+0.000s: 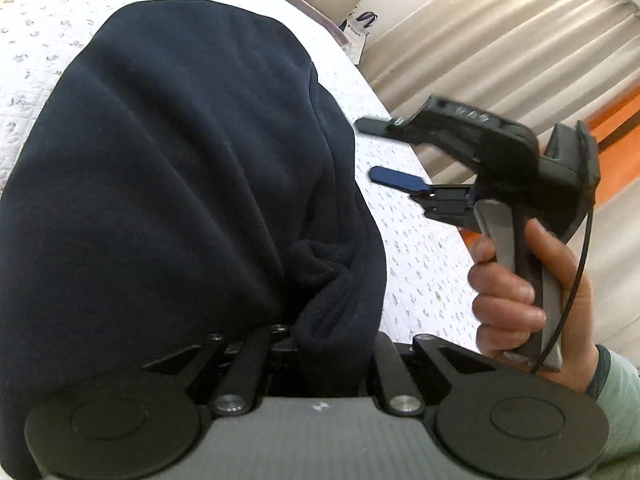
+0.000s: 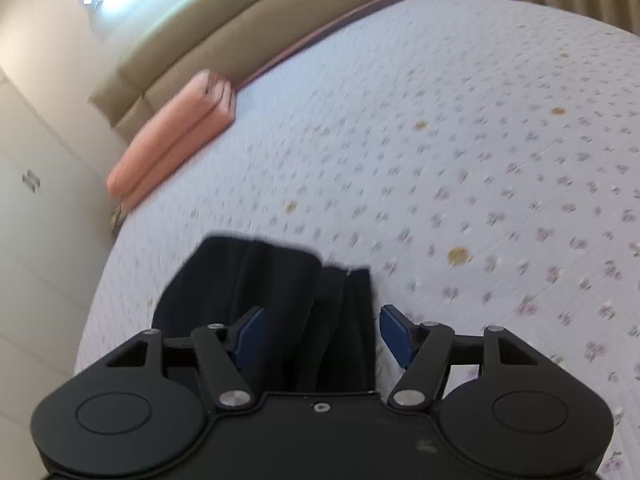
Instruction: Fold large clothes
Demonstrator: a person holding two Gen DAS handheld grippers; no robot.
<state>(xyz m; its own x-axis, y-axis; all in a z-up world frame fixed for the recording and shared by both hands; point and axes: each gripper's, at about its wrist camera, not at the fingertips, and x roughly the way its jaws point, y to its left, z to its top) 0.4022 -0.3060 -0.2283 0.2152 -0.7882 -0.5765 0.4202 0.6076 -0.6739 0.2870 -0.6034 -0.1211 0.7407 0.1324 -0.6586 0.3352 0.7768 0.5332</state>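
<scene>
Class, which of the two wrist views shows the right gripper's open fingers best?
The left wrist view: it sees the whole right gripper from the side, both fingers spread apart beside the navy garment, trigger hand included. The right wrist view shows only its own blue pads up close, cloth between them.

I see a white quilted bedspread (image 2: 460, 128) with a small purple floral print and a few tan spots. Folded pink blanket (image 2: 172, 136) at its far-left edge, just beside a beige padded headboard (image 2: 248, 24). White wardrobe doors (image 2: 36, 208) on the left. On my left wrist view: cream pleated curtains (image 1: 492, 28), an orange-brown floor strip (image 1: 616, 116), and a white printed bag (image 1: 356, 36) past the bed's edge.
</scene>
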